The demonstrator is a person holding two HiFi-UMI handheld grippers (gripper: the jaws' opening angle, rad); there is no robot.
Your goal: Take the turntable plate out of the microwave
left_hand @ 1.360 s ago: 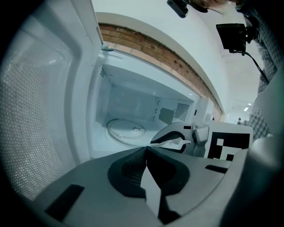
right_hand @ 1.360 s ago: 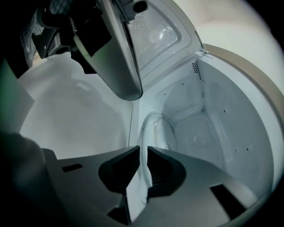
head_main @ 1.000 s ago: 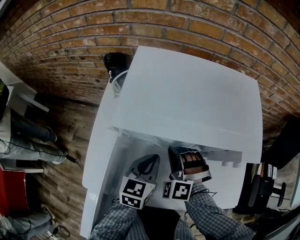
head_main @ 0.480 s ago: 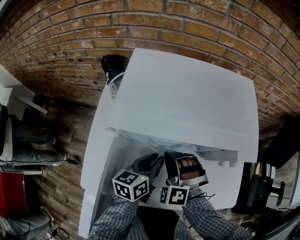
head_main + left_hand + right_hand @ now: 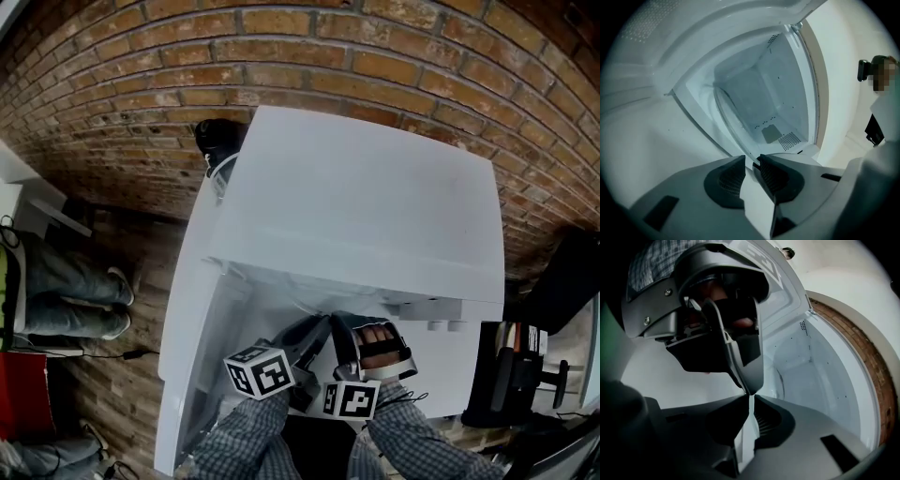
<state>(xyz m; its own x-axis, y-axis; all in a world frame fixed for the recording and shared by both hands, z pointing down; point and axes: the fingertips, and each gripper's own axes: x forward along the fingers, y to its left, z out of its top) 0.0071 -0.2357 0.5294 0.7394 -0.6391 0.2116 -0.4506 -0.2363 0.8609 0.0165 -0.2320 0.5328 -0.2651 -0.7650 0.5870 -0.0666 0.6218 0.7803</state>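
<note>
Left hand-held gripper (image 5: 752,160) clamps turntable plate (image 5: 727,119) rim. Right hand-held gripper (image 5: 750,399) jaws just closing, slit empty. Withdraw level, slowly, clearing the microwave (image 5: 366,206).

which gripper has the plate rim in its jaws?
The left gripper: the glass plate rim runs between its jaws. On the right gripper the jaws, just closing and nearly together, show no rim I can make out.

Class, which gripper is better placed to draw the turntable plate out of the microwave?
Left. The left gripper has the turntable plate's rim between its jaws at the microwave mouth. The right gripper's jaws have just been closing, with nothing clearly between them.
</note>
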